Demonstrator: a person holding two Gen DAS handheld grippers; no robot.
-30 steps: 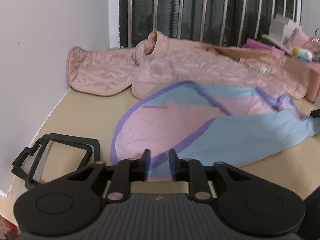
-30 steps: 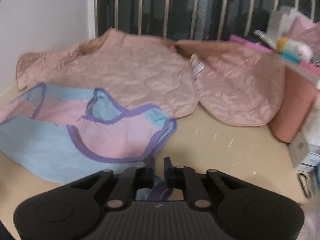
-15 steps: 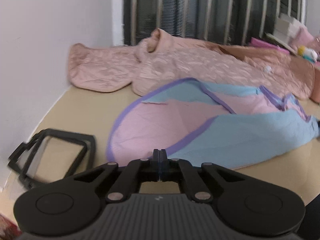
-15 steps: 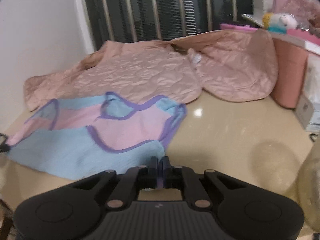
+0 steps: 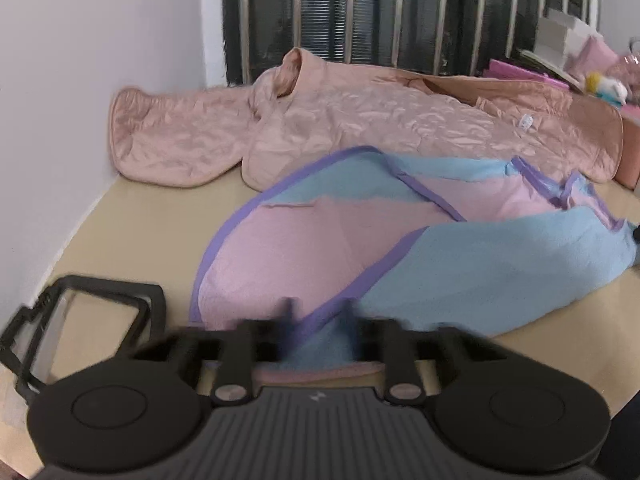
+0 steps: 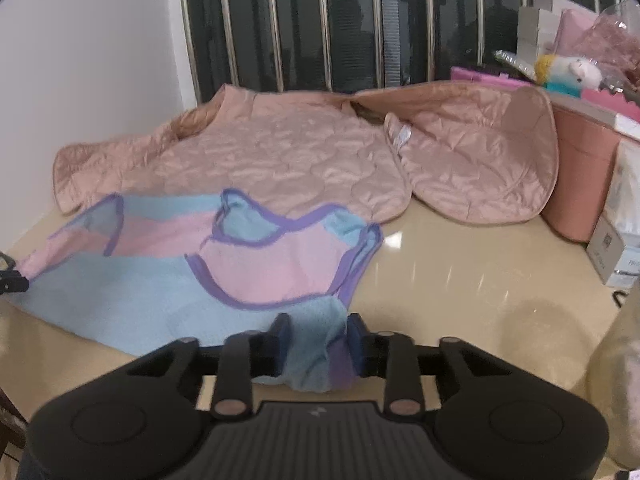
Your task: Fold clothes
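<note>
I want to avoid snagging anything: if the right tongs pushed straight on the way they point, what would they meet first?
The right tongs, opening, already have the blue-and-pink purple-trimmed fleece garment between them; that cloth comes first. Beyond it lies the quilted pink jacket, though depth is unclear.

— Where is the vest (image 5: 320, 248) lying?

— It is lying flat on the table (image 5: 140, 232), with its far edge touching the jacket (image 5: 360, 128), which is spreading out at twelve o'clock.

— What is sitting around them?

— A frame (image 5: 152, 304) is lying at eight o'clock of the vest, beside the wall (image 5: 80, 80). A tub (image 6: 580, 176) is standing at two o'clock against the jacket, with a toy (image 6: 572, 70) sitting beyond it. Boxes (image 6: 612, 248) are standing at three o'clock. Window bars (image 5: 400, 12) are running behind the jacket.
</note>
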